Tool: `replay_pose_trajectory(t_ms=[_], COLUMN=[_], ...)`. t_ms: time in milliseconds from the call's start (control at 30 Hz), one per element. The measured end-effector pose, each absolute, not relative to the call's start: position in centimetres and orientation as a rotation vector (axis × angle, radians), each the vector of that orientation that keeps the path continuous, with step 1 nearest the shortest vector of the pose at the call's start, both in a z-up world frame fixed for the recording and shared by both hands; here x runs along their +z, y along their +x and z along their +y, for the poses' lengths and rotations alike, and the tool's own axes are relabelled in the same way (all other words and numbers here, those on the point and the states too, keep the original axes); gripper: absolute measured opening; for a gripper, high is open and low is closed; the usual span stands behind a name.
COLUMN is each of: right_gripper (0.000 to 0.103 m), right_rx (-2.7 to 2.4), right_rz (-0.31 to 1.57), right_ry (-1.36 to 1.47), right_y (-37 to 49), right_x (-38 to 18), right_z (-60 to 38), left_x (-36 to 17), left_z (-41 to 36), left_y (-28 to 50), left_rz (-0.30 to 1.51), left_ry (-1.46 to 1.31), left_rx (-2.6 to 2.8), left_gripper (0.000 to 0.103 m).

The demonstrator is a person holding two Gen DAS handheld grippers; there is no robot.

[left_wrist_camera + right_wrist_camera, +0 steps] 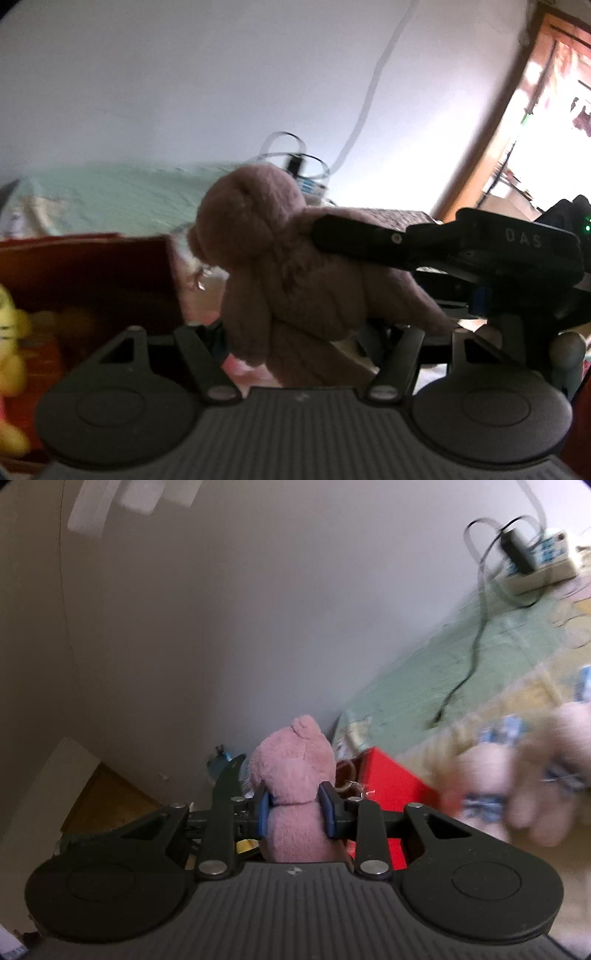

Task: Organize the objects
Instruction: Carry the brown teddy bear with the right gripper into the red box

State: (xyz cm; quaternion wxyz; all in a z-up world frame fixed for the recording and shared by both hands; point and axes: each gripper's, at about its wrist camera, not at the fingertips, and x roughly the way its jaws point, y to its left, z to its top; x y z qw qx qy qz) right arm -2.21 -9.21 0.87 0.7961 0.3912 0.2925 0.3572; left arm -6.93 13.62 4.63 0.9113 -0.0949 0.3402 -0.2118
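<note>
Right wrist view: right gripper (294, 808) clamps one pink plush bear (291, 775) beside one red box (391, 786). Left gripper (303, 350) fingertips hidden behind the bear (288, 266); its state is unclear. One yellow plush (11, 332) lies in the box (92, 273).

We log: green bedspread (424, 672) against white wall (184, 74) | white power strip (543, 566) on it, black cable (469, 661) trailing | wooden door frame (491, 136), right, left-wrist view | blurred.
</note>
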Motion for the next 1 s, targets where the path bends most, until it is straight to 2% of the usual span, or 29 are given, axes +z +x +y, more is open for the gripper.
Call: replay_pose_trajectory(t_ms=[300, 733, 900, 967, 1000], right_gripper=[0.03, 0.031, 0.037, 0.046, 0.047], right_rx=[0.791, 0.623, 0.595, 0.576, 0.563], right_rz=[0.746, 0.911, 0.95, 0.975, 0.987], right_ry=[0.895, 0.913, 0.867, 0.826, 0.801], right_y=[0.8, 3.1, 3.2, 3.4, 3.5], right_x=[-0.5, -4.5, -4.9, -4.9, -5.0], right_z=[-0.7, 7.2, 8.4, 8.6, 8.7], left_x=[4.2, -0.6, -1.8, -2.0, -2.1], left_z=[21.3, 29.3, 30.5, 30.1, 29.8], left_y=[-7.1, -5.3, -5.0, -4.6, -4.6], left_rz=[0.717, 0.849, 0.872, 0.88, 0.886], left_ry=[-0.219, -0.204, -0.186, -0.148, -0.116], left_rx=[-0.283, -0.2, -0.199, -0.198, -0.192], left_gripper=[0.065, 0.065, 0.065, 0.065, 0.066])
